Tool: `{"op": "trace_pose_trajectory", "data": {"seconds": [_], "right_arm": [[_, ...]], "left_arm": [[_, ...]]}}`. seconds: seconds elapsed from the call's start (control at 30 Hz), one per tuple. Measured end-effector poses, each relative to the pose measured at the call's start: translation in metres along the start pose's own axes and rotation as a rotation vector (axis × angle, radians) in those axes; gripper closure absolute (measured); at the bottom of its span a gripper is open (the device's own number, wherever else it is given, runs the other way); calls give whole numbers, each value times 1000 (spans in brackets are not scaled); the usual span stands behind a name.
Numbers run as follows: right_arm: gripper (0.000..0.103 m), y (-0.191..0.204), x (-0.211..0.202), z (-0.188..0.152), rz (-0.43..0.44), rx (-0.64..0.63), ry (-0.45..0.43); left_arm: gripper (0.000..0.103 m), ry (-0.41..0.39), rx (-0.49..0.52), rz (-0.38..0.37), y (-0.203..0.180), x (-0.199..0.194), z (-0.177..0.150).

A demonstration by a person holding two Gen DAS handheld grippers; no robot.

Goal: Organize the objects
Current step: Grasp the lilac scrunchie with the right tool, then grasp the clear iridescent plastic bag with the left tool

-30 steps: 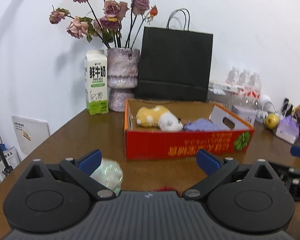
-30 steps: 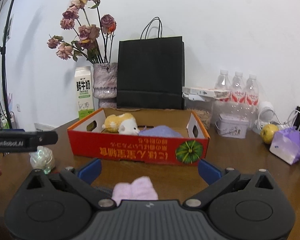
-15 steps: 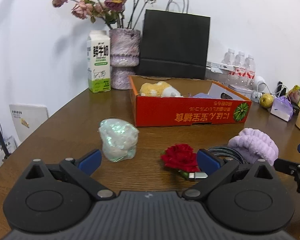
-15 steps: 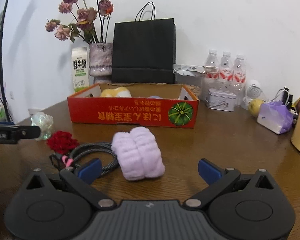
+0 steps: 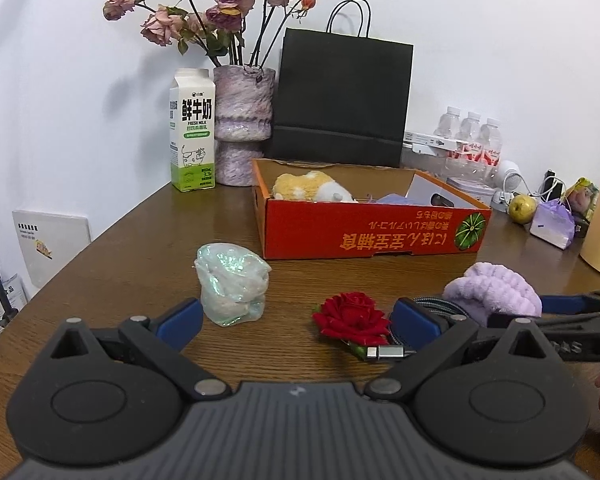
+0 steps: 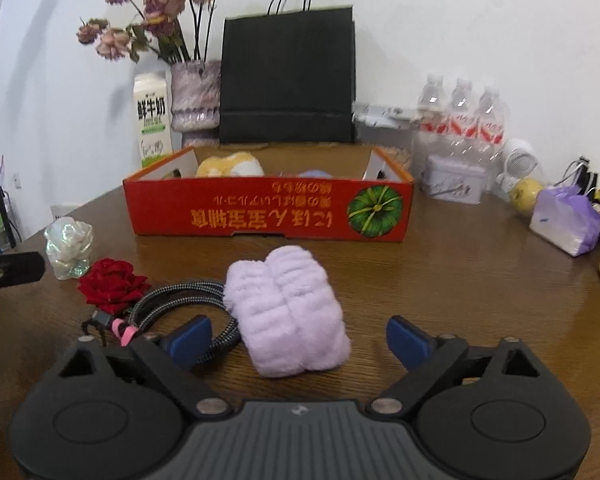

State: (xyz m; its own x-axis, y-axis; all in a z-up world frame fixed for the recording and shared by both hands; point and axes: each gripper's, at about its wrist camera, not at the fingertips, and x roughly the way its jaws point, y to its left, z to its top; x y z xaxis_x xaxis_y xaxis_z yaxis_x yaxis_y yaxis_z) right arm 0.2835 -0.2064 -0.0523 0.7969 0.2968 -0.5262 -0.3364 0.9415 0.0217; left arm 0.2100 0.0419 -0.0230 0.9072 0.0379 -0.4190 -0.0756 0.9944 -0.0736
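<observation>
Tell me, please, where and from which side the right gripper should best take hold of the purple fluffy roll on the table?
Probably across the middle of the purple fluffy roll, coming from the near side. It lies lengthwise toward the right gripper, whose open jaws already flank its near end. The soft pile should compress. Keep the left finger clear of the braided cable touching its left side.
</observation>
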Motion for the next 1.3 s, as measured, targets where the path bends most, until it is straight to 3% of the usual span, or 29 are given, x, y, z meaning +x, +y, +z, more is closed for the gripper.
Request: {"op": "trace_pose_trajectory", "data": {"seconds": [0.03,0.1,0.2,0.33,0.43,0.9,1.17,1.3], "right_arm": [[57,-1,1,0,7,9,7],[60,-5,-3,-1,23,33,-19],[66,-4,-20,-6,15,35,-126],[67,8,-45,-12,-63,-43,-271],[67,12,-55,-13,-76,-65,-327],[67,8,-60,-11,-44,-39,-343],[67,5,-62,-12,-53,-22,-354],[67,5,-59,-11,-63,-19,-343]], "left_arm": [[0,0,0,0,0,0,0],[0,4,1,2,0,0,-1],[0,11,-2,0,1,2,-1],[0,26,-8,9,2,5,-2],[0,36,-11,13,3,8,-2],[0,40,-83,104,30,25,5],[0,26,-36,211,43,70,21],[0,52,-42,199,50,93,29]]}}
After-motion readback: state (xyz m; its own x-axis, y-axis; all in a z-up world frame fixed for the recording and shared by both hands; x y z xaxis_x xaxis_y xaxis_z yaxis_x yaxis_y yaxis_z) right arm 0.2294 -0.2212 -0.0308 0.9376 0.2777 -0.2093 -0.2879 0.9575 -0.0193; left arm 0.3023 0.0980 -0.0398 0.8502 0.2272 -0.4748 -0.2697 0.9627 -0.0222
